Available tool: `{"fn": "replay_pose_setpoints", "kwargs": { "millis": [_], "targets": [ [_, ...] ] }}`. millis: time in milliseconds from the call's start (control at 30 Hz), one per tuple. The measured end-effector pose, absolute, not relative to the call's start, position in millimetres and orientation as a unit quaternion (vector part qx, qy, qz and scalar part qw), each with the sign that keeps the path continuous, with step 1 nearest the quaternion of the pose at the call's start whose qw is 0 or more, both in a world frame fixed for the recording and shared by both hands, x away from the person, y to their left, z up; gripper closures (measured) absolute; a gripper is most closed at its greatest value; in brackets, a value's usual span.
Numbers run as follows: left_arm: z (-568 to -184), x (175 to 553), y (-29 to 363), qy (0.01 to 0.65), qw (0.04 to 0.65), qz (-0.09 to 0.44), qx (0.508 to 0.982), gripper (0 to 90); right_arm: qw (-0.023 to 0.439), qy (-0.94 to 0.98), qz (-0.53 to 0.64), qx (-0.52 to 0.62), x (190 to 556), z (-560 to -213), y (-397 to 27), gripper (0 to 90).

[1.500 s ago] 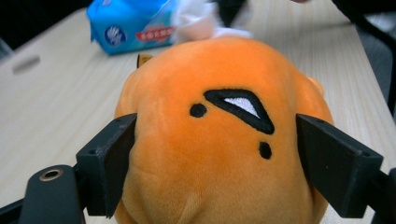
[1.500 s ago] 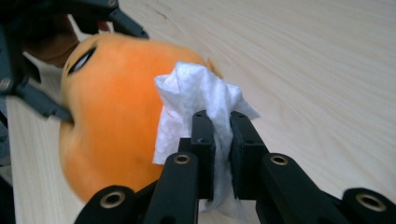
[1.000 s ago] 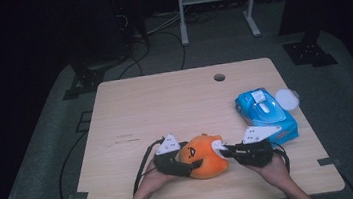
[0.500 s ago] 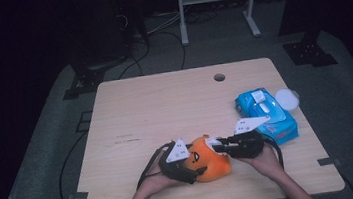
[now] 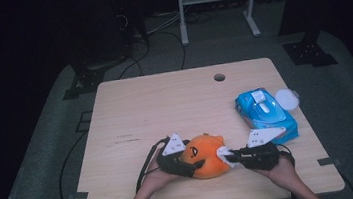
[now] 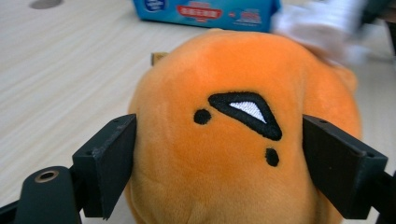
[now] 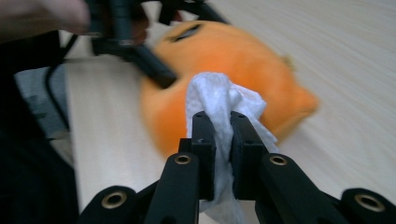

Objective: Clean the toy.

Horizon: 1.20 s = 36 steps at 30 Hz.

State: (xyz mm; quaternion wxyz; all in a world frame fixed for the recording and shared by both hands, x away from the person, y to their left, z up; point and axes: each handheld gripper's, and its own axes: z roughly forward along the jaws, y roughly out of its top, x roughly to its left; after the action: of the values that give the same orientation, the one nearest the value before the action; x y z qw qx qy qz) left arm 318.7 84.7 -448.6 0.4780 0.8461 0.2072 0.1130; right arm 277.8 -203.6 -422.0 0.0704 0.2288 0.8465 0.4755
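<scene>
An orange plush toy [image 5: 205, 155] with a stitched black face lies near the table's front edge. My left gripper [image 5: 192, 165] is shut on it, one jaw pressed against each side of the plush [image 6: 233, 140]. My right gripper [image 5: 231, 157] comes in from the right, shut on a crumpled white wipe [image 7: 219, 100]. The wipe [image 5: 224, 154] touches the right side of the plush [image 7: 224, 51]. In the left gripper view the wipe [image 6: 327, 28] is a white blur over the toy's far right shoulder.
A blue pack of wet wipes [image 5: 265, 111] lies at the table's right, with a round white lid [image 5: 287, 99] beside it. A small hole [image 5: 219, 77] marks the wooden table [image 5: 165, 106] at the back. Cables trail off the front left edge.
My right gripper has moved left, bringing the wipe onto the plush's right side. My left gripper has shifted slightly, still holding the toy.
</scene>
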Motion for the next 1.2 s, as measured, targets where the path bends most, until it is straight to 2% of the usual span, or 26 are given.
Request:
{"fn": "replay_pose_setpoints", "kwargs": {
  "millis": [133,300,400,467,533,633,733,1000,1200],
  "targets": [
    [-447.9,317.5,80.3,0.217,0.475,0.122,0.844,14.6,0.08,0.859,0.461,0.207,273.9,-421.3,-186.5,81.2],
    [-436.1,312.6,88.2,0.175,0.504,0.12,0.837,8.7,0.097,0.849,0.463,0.236,286.6,-423.7,-188.0,81.2],
    [-437.9,311.7,89.1,0.161,0.497,0.133,0.842,16.1,0.1,0.843,0.467,0.248,292.0,-424.2,-191.4,81.3],
    [-439.4,313.6,89.0,0.172,0.494,0.136,0.841,24.0,0.106,0.841,0.468,0.249,291.1,-422.9,-189.5,81.3],
    [-439.3,316.0,87.9,0.186,0.495,0.134,0.838,27.6,0.122,0.843,0.468,0.237,285.7,-419.8,-182.8,81.3],
    [-441.6,317.3,84.8,0.197,0.498,0.139,0.833,28.4,0.113,0.845,0.476,0.215,280.3,-417.1,-168.6,81.2],
    [-441.5,319.2,88.6,0.205,0.497,0.135,0.832,28.1,0.127,0.854,0.464,0.198,279.1,-416.6,-160.4,81.3],
    [-444.3,326.9,90.2,0.241,0.51,0.112,0.818,23.6,0.14,0.838,0.465,0.248,286.6,-417.7,-194.9,81.3],
    [-444.4,312.4,78.4,0.169,0.493,0.143,0.841,23.7,0.129,0.852,0.462,0.21,280.4,-418.3,-166.3,81.4]
  ]
}}
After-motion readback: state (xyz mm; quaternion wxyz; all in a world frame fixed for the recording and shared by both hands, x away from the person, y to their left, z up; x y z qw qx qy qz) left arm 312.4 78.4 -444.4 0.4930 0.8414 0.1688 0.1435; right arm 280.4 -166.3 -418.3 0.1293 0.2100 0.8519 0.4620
